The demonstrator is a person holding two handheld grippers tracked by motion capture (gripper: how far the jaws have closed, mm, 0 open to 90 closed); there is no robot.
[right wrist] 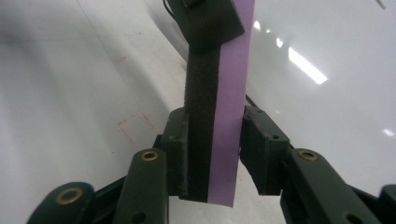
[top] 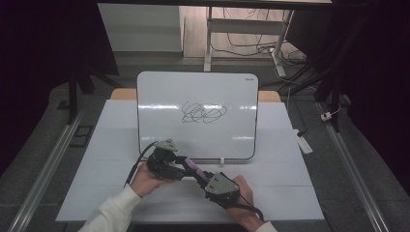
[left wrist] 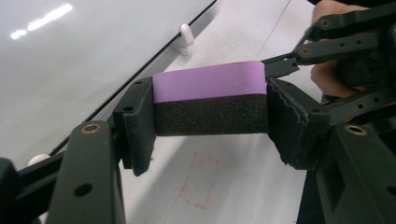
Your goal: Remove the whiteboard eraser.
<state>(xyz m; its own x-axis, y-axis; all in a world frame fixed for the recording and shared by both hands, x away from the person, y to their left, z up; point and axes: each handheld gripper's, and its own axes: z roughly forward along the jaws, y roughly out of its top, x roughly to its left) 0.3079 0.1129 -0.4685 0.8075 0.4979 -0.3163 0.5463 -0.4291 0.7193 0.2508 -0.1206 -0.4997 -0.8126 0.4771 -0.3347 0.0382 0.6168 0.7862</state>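
Note:
An eraser (top: 193, 167) with a purple top and black foam underside hangs between both grippers, just in front of the whiteboard (top: 198, 92). My left gripper (top: 185, 165) clamps the eraser (left wrist: 210, 100) by its two short ends, pads pressed into the foam. In the right gripper view, my right gripper (right wrist: 212, 149) has its pads against the eraser's (right wrist: 217, 107) black and purple faces. The right gripper's jaws reach in from the upper right of the left gripper view. A black scribble (top: 203, 112) marks the middle of the board.
The whiteboard stands upright on small white feet (left wrist: 186, 35) on a white tabletop (top: 111, 188). A faint red rectangle outline (left wrist: 200, 179) is drawn on the table beneath the eraser. Desk legs and cables lie on the floor beyond the table.

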